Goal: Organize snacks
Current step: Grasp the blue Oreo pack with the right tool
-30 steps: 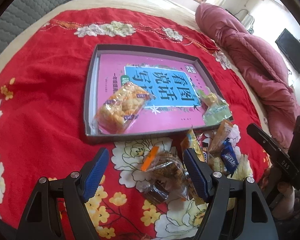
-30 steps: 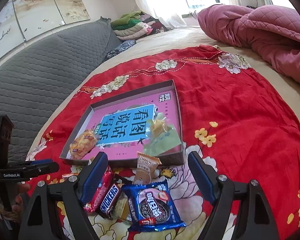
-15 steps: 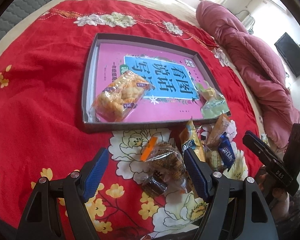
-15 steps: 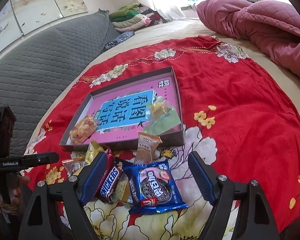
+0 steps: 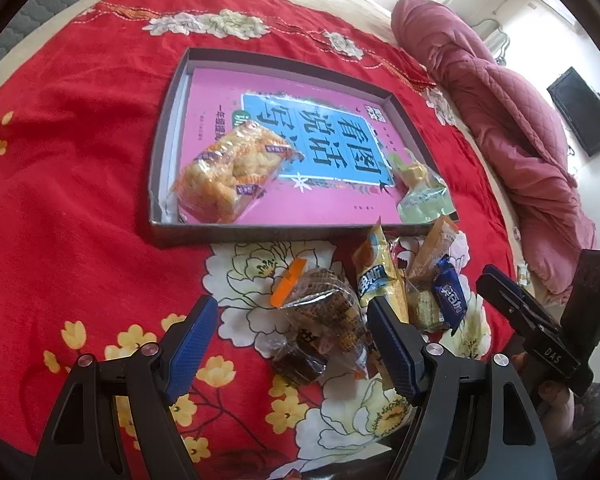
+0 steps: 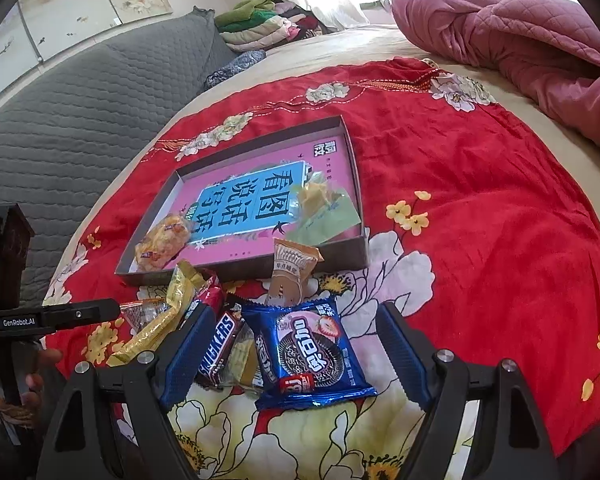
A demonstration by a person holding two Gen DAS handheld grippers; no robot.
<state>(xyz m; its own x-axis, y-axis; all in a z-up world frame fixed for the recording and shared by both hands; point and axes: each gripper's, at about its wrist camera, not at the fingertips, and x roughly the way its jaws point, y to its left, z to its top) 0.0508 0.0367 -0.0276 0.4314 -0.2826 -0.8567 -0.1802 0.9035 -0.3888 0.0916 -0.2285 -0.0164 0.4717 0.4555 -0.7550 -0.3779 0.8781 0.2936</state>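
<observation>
Left wrist view
- Left gripper (image 5: 290,338): jaws wide apart, gripping nothing, hovering over a clear-wrapped dark pastry (image 5: 320,312) with an orange tab.
- Tray (image 5: 162,160): holds a golden puffed-snack bag (image 5: 232,176) and a pale green packet (image 5: 422,196).

Right wrist view
- Right gripper (image 6: 296,352): jaws wide, empty, straddling the blue Oreo pack (image 6: 310,350).
- Snickers bar (image 6: 216,346): beside the Oreo, on the red floral cloth (image 6: 480,200).

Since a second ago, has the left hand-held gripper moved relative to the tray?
Yes. In the left wrist view, the left hand-held gripper has edged forward over the snack pile, toward the tray; its open jaws now straddle the dark clear-wrapped snack.
</observation>
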